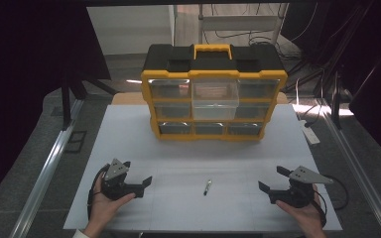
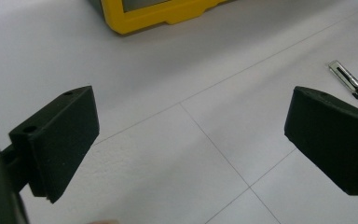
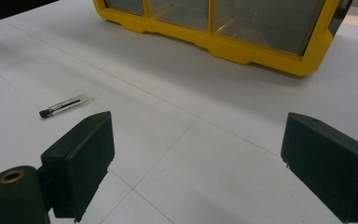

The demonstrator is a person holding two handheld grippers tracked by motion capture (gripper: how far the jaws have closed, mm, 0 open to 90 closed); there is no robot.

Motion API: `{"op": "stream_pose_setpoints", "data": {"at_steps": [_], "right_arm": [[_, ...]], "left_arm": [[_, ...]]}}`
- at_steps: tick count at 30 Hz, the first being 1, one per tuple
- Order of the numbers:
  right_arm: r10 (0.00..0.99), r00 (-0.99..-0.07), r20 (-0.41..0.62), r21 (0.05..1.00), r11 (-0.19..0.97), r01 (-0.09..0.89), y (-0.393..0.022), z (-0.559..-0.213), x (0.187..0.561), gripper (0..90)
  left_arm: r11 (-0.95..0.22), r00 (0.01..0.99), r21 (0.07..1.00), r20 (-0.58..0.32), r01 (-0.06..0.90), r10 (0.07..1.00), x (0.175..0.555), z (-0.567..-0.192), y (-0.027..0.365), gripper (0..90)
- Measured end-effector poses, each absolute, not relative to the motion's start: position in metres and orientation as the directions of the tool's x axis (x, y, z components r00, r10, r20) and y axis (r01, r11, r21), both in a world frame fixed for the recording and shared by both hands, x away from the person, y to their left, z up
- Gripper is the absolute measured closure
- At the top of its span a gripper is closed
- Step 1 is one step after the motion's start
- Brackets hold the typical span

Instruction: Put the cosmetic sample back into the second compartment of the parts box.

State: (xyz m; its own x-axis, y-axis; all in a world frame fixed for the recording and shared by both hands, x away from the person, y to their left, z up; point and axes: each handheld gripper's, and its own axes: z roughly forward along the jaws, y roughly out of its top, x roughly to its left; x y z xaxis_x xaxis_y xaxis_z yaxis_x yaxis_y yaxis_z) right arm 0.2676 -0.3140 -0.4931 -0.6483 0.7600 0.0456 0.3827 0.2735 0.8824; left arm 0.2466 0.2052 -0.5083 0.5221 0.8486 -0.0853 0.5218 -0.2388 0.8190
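A yellow and black drawer organizer (image 1: 213, 94) stands upright at the back middle of the white table (image 1: 124, 134). Its top middle clear drawer (image 1: 215, 99) is pulled out toward me. A small clear vial with a black cap (image 1: 207, 187) lies flat near the front middle. My left gripper (image 1: 138, 172) rests at the front left, open and empty, left of the vial. My right gripper (image 1: 271, 178) rests at the front right, also open and empty. The left gripper view has the vial (image 2: 348, 80) beyond its right jaw. The vial (image 3: 64, 106) lies past the left jaw in the right gripper view, with the organizer (image 3: 223, 28) behind.
A white power strip (image 1: 311, 133) lies just off the table's right edge. Metal rails (image 1: 49, 163) run along both sides of the table. Cables and a stand (image 1: 238, 25) sit behind the organizer. Bare table lies between the organizer and the grippers.
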Motion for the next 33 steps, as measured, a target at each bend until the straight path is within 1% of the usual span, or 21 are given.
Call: {"op": "stream_pose_setpoints", "data": {"at_steps": [8, 19, 33], "right_arm": [[0.755, -0.653, 0.057, 0.877, 0.275, 0.394, -0.3145, -0.4952, 0.2696, 9.8], [0.774, -0.631, 0.057, 0.874, 0.267, 0.406, -0.3139, -0.4951, 0.2706, 9.7], [0.763, -0.644, 0.059, 0.872, 0.275, 0.406, -0.3124, -0.4949, 0.2728, 9.6]], "left_arm": [[-0.246, 0.521, 0.814, -0.08, 0.527, 0.85, 0.2471, -0.5106, 0.2061, 3.5], [-0.257, 0.533, 0.814, -0.076, 0.521, 0.842, 0.2439, -0.5109, 0.2076, 3.3], [-0.264, 0.532, 0.804, -0.076, 0.533, 0.844, 0.2439, -0.5133, 0.2074, 3.1]]}}
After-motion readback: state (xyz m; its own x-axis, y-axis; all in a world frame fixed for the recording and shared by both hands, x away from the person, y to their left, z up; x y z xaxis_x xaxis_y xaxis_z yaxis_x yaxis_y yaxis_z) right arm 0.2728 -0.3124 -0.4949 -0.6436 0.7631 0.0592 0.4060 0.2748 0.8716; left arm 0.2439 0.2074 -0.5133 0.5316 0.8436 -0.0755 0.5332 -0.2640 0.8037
